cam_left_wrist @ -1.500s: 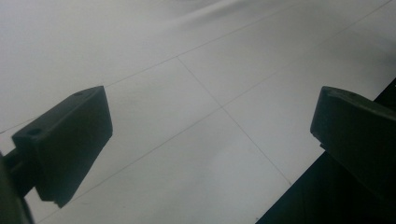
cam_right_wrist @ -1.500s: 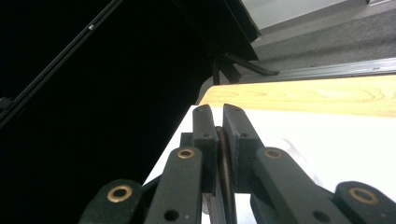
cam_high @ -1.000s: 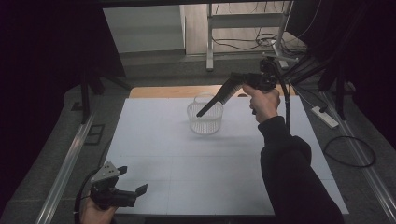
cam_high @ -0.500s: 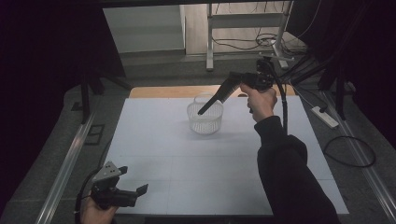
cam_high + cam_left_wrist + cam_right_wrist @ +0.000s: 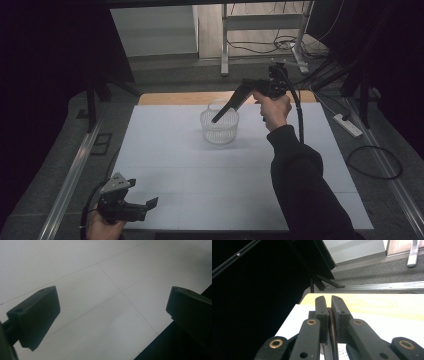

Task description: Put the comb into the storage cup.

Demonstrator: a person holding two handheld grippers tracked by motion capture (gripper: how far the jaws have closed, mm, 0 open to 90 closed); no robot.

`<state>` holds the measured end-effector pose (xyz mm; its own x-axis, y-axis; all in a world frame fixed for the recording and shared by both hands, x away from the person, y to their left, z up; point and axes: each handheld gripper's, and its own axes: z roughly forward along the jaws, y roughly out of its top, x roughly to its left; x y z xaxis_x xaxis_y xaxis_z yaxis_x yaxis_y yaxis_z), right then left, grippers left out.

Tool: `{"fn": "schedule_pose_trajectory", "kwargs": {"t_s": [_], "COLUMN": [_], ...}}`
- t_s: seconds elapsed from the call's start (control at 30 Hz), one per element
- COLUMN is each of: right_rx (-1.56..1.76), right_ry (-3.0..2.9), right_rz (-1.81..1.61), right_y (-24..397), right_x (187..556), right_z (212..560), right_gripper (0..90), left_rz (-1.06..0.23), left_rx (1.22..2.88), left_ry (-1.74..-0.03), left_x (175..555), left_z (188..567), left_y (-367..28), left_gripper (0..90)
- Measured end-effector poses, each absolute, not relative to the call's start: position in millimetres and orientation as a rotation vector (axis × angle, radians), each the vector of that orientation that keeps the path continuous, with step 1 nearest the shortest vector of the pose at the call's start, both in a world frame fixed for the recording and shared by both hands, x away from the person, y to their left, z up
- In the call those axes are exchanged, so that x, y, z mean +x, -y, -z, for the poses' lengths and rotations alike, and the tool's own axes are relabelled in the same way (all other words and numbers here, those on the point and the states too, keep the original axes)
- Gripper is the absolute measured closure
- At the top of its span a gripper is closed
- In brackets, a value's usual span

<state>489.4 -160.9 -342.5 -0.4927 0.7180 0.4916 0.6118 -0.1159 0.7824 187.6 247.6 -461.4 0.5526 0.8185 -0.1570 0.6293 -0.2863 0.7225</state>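
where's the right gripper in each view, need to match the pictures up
high view: the right gripper is upper middle, slanting down from the hand, with its tips at the white basket.
right gripper view: its own jaws rise from bottom centre, closed together.
left gripper view: this looks at the table between the open jaws of the left gripper.
shared landmark: the white table sheet, lined in the left gripper view, beside the jaws in the right gripper view.

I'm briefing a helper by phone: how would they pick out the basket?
Start at the white table under the high view and go to its far middle, near the wooden strip. The basket stands there, below the right gripper. It is a small, round, see-through basket with ribbed walls, the one loose thing on the table.
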Motion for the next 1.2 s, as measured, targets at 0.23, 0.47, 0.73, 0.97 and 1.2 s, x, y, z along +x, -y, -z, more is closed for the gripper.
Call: {"fn": "schedule_pose_trajectory", "kwargs": {"t_s": [0.23, 0.47, 0.73, 0.97, 1.2], "right_rx": [1.521, 1.514, 1.531, 1.549, 1.555], "right_ry": [-2.026, -2.041, -2.046, -2.050, -2.059], "right_rz": [-1.668, -1.652, -1.638, -1.635, -1.633], "right_y": [153, 144, 140, 138, 135], "right_x": [490, 491, 495, 497, 498], "right_z": [348, 354, 368, 378, 387], "right_gripper": [84.1, 84.1, 84.1, 84.1, 84.1], "left_rz": [-0.321, -0.317, -0.314, -0.317, -0.315], "left_rx": [2.013, 1.998, 1.997, 1.991, 1.990], "left_ry": [-1.169, -1.167, -1.162, -1.153, -1.151], "left_x": [185, 183, 183, 183, 182], "left_z": [461, 460, 461, 461, 460], "left_y": [-250, -254, -254, -254, -254], "left_gripper": [0.0, 0.0, 0.0, 0.2, 0.1]}}
